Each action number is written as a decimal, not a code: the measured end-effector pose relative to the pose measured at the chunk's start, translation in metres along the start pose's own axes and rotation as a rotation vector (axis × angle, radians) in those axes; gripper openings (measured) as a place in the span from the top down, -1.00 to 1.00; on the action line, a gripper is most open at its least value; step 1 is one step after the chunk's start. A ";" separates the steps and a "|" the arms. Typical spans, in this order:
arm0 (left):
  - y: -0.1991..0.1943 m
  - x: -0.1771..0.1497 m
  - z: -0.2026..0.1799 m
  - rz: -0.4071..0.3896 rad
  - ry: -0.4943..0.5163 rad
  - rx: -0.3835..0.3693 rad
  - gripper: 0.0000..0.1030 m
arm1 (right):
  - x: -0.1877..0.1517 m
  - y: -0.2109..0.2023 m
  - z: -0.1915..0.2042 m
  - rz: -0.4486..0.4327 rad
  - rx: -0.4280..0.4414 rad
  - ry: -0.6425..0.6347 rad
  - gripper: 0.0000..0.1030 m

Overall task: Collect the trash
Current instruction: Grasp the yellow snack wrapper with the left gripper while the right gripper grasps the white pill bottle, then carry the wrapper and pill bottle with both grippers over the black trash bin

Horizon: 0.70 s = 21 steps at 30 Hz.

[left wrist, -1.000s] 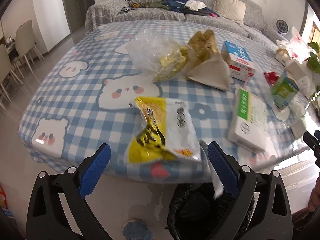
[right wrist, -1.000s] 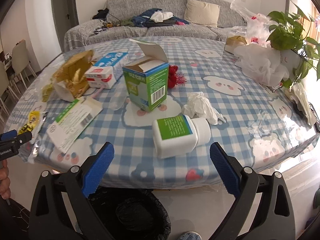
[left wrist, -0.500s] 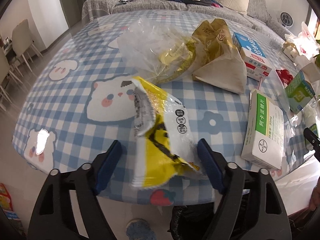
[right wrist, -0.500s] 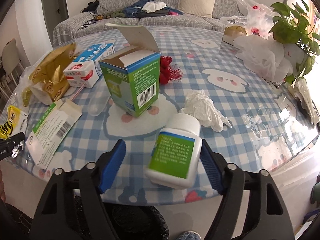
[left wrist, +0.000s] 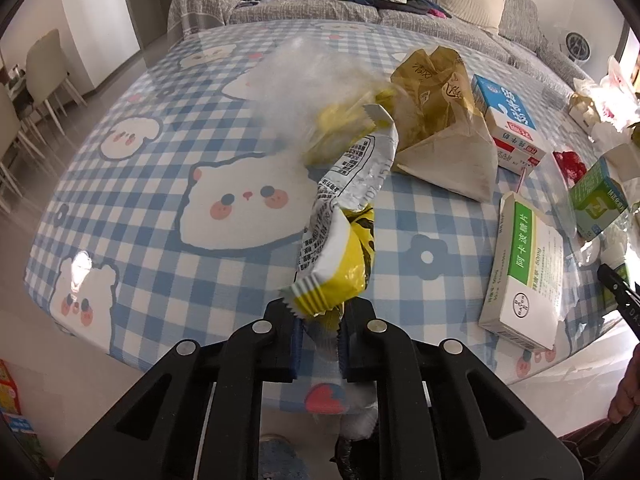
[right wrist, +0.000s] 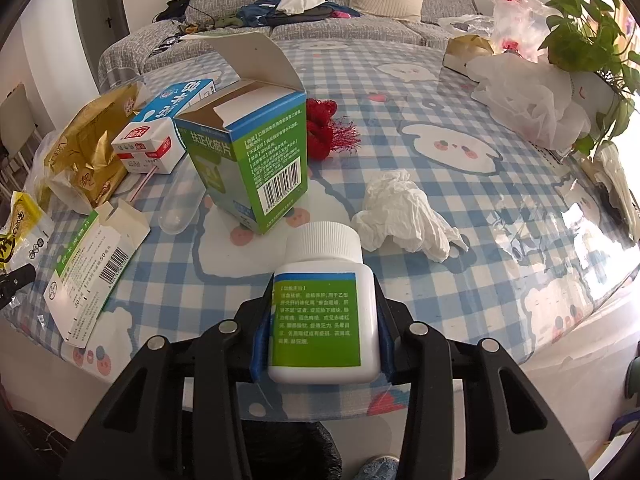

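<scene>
1. Left wrist view: the left gripper point(left wrist: 319, 334) is pinched on a yellow-and-white snack wrapper point(left wrist: 344, 216), which stands up above the near edge of the checked table point(left wrist: 160, 184). Beyond it lie a clear plastic bag point(left wrist: 296, 80) and a gold paper bag point(left wrist: 440, 120); a flat medicine box point(left wrist: 524, 272) lies to the right.

2. Right wrist view: the right gripper point(right wrist: 320, 336) clamps a white pill bottle point(right wrist: 324, 308) at the table's near edge. Just beyond are an open green-and-blue carton point(right wrist: 256, 152) and a crumpled tissue point(right wrist: 400, 212).

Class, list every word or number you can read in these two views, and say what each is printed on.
"扶正化瘀片": open green-and-blue box.
"阿卡波糖片", "50mg": flat white-and-green box.
"功能主治": white bottle in the right gripper; the rest is too small.
Print on the yellow wrapper in the left gripper: too small.
Lettering on the blue-and-white carton: blurred.
</scene>
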<state>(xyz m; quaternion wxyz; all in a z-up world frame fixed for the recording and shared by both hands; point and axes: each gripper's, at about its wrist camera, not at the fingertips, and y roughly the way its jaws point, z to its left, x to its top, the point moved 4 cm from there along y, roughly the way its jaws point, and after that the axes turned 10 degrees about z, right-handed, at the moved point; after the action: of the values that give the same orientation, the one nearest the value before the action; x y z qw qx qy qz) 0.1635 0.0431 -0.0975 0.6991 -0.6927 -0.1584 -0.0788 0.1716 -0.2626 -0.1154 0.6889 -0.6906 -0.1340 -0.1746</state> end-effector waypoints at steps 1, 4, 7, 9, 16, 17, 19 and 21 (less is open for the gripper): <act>0.000 -0.001 0.000 -0.001 0.000 -0.001 0.78 | 0.000 0.000 0.000 0.000 0.001 0.000 0.24; -0.001 -0.003 0.000 -0.004 0.004 -0.003 0.79 | 0.000 -0.003 0.001 -0.004 0.002 0.001 0.24; -0.005 -0.007 0.001 -0.010 0.000 -0.011 0.79 | -0.002 -0.007 0.001 -0.011 0.009 0.005 0.24; -0.010 -0.011 0.002 -0.019 0.000 -0.017 0.79 | -0.003 -0.010 0.000 -0.016 0.012 0.007 0.24; -0.031 -0.030 0.003 -0.049 0.002 -0.040 0.80 | -0.015 -0.028 0.003 -0.043 0.035 0.000 0.24; -0.035 -0.034 0.003 -0.055 0.004 -0.042 0.80 | -0.017 -0.031 0.004 -0.052 0.037 -0.006 0.24; -0.040 -0.039 0.003 -0.062 0.004 -0.049 0.80 | -0.022 -0.039 0.008 -0.077 0.042 -0.029 0.24; -0.046 -0.047 -0.001 -0.064 0.010 -0.054 0.80 | -0.029 -0.045 0.011 -0.085 0.042 -0.043 0.24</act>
<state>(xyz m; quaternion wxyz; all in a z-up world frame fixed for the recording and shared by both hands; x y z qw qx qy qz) 0.1045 0.0354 -0.0701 0.6782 -0.7053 -0.1750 -0.1088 0.1274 -0.2490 -0.0870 0.6923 -0.6733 -0.1814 -0.1859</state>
